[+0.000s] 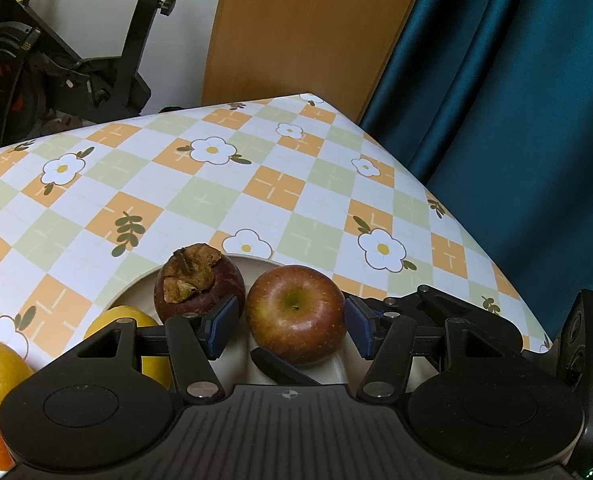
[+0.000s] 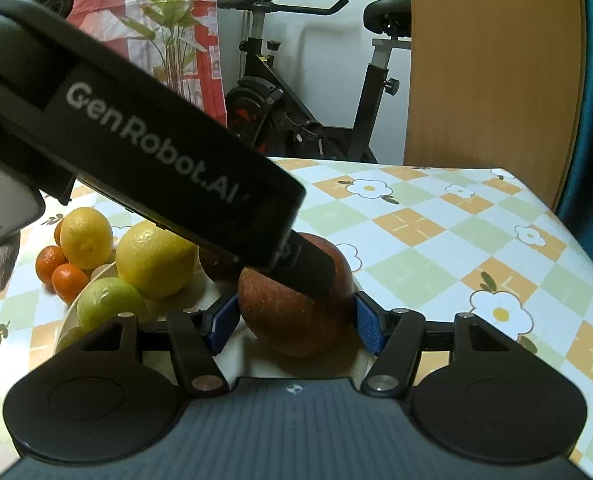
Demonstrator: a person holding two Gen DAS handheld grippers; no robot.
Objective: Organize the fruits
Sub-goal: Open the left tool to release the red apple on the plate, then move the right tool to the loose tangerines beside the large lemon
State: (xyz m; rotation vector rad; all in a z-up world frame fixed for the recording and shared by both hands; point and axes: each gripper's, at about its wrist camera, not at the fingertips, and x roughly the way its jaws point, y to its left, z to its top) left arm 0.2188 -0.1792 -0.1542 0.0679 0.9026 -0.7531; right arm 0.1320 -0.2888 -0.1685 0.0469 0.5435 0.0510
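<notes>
1. left claw (image 1: 292, 326) and right claw (image 2: 296, 322) each straddle the apple (image 1: 295, 313); cannot tell if pads press it.
2. apple sits on the plate (image 1: 256, 264) beside the mangosteen (image 1: 199, 283), on the counter (image 1: 216, 192).
3. lemons (image 2: 155, 258), lime (image 2: 110, 304) left.

Both views are evenly lit by soft indoor light with a faint greenish-yellow cast. Small highlights glint on the glossy red apple (image 1: 295, 314) and on the folds of the shiny teal curtain (image 1: 496, 120). Shadows are weak and diffuse under the fruit. Fisheye distortion bows the edges of the checked, flower-printed counter (image 1: 216, 184) and bends the tall wooden panel (image 2: 492, 72). In the right wrist view, the black lettered body of the left claw (image 2: 144, 152) looms close and slightly soft.
</notes>
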